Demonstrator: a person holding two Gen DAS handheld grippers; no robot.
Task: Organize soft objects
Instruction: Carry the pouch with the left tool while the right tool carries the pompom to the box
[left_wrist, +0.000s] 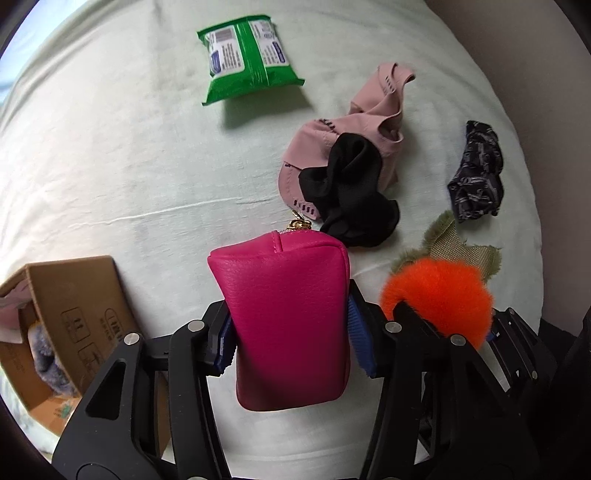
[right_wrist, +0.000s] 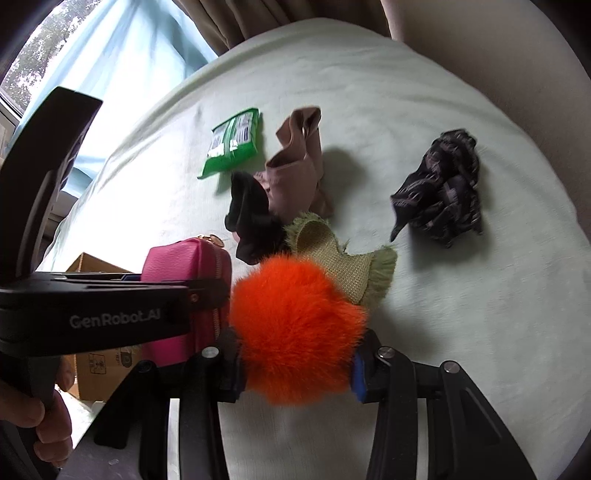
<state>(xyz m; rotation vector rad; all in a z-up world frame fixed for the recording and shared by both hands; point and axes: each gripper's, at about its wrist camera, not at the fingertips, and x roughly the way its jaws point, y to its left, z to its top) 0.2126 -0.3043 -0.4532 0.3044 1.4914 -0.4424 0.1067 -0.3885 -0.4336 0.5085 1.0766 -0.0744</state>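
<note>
Magenta pouch (left_wrist: 291, 325), orange pompom (right_wrist: 295, 328), green packet (left_wrist: 249, 57), navy patterned scarf (right_wrist: 439, 199)

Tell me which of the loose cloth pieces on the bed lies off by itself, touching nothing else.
The dark patterned cloth, far right on the bed. The pink cloth and black cloth overlap in one pile.

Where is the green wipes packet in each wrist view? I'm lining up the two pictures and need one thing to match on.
Left wrist: the green wipes packet lies at top centre on the pale sheet.
Right wrist: green wipes packet sits upper left of centre, seen at a slant.
Shared landmark: the pink garment lies just right of the packet in both views.
</note>
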